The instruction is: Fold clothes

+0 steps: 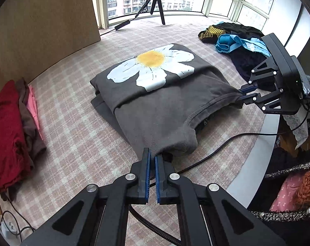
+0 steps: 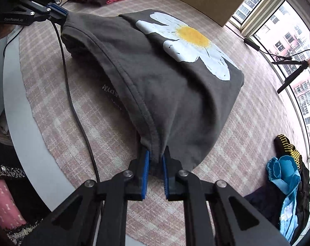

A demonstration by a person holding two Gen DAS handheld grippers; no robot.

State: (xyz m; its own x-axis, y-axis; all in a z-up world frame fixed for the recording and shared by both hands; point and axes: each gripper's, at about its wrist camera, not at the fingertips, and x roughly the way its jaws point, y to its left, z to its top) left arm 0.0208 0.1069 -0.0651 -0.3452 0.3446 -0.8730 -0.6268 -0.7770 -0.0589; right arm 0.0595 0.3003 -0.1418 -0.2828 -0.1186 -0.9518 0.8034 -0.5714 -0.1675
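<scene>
Left wrist view: my left hand-held gripper [image 1: 152, 160] and right hand-held gripper [image 1: 242, 94] each pinch the grey T-shirt's [image 1: 155, 102] near hem.

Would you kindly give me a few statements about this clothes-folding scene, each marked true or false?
1. Both hand-held grippers are closed on the grey daisy T-shirt. True: the left hand-held gripper and the right hand-held gripper each pinch its fabric.
2. The daisy print faces down, hidden. False: the white and yellow flower shows on top.
3. A folded pile with a red garment lies at the left in the left wrist view. True.
4. The T-shirt lies on bare wood. False: it lies on a pink checked cloth.
5. A black cable runs across the cloth beside the T-shirt. True.
6. The unfolded heap holds only black clothes. False: blue and yellow-patterned pieces are in it too.
</scene>
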